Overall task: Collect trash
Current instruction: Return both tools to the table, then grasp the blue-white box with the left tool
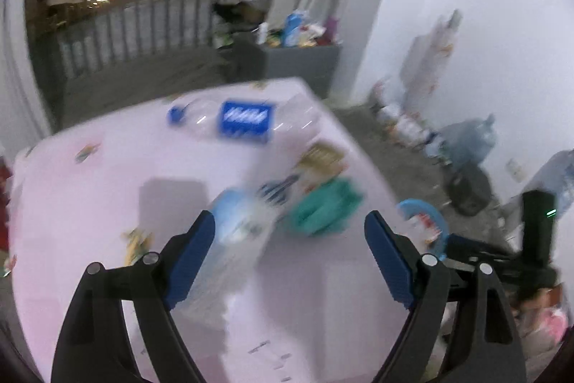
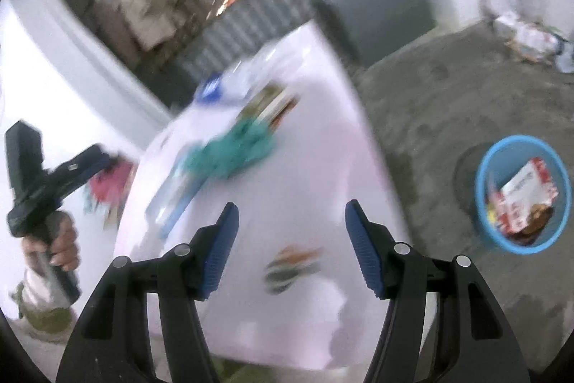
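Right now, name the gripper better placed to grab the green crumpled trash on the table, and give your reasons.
Left, probably. The left gripper is open and empty, and the green crumpled trash lies just beyond its fingertips. The right gripper, also open and empty, sees it farther up the table. Both views are blurred.

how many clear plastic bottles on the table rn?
1: a clear bottle with blue cap and label, lying on its side at the far end of the pink table. Heavy blur; clutter may hide others.
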A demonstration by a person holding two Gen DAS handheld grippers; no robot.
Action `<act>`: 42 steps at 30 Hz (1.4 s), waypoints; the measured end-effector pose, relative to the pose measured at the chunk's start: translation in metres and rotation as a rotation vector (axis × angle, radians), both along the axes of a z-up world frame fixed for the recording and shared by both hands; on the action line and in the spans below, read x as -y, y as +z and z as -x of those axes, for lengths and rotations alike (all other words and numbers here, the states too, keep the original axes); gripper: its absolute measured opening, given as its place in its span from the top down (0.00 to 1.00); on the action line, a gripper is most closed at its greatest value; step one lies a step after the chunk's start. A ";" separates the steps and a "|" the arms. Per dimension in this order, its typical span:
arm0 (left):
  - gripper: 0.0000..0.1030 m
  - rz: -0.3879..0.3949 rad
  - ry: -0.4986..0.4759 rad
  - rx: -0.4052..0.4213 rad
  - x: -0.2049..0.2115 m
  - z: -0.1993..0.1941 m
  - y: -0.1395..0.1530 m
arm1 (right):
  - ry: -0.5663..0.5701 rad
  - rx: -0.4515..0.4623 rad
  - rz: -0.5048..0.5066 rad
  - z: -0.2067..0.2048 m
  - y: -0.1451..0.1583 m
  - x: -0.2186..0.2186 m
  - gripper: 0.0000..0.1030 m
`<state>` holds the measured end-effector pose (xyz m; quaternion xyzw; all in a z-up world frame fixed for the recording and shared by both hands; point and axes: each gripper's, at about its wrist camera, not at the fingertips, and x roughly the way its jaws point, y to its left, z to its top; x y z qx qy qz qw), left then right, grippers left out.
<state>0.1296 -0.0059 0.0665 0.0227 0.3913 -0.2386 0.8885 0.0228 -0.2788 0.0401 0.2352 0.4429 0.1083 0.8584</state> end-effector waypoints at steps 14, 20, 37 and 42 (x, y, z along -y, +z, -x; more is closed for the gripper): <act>0.19 -0.177 -0.089 -0.108 -0.031 -0.045 -0.101 | 0.125 -0.155 0.080 -0.021 -0.034 -0.093 0.66; 0.22 -0.120 -0.106 -0.116 -0.040 -0.030 -0.097 | 0.113 -0.160 0.164 -0.030 -0.034 -0.108 0.82; 0.22 0.084 -0.124 -0.377 -0.009 0.060 -0.093 | 0.050 -0.155 0.086 -0.007 -0.038 -0.076 0.87; 0.22 0.165 -0.104 -0.430 -0.008 0.060 -0.093 | -0.026 -0.137 0.043 0.005 -0.032 -0.053 0.86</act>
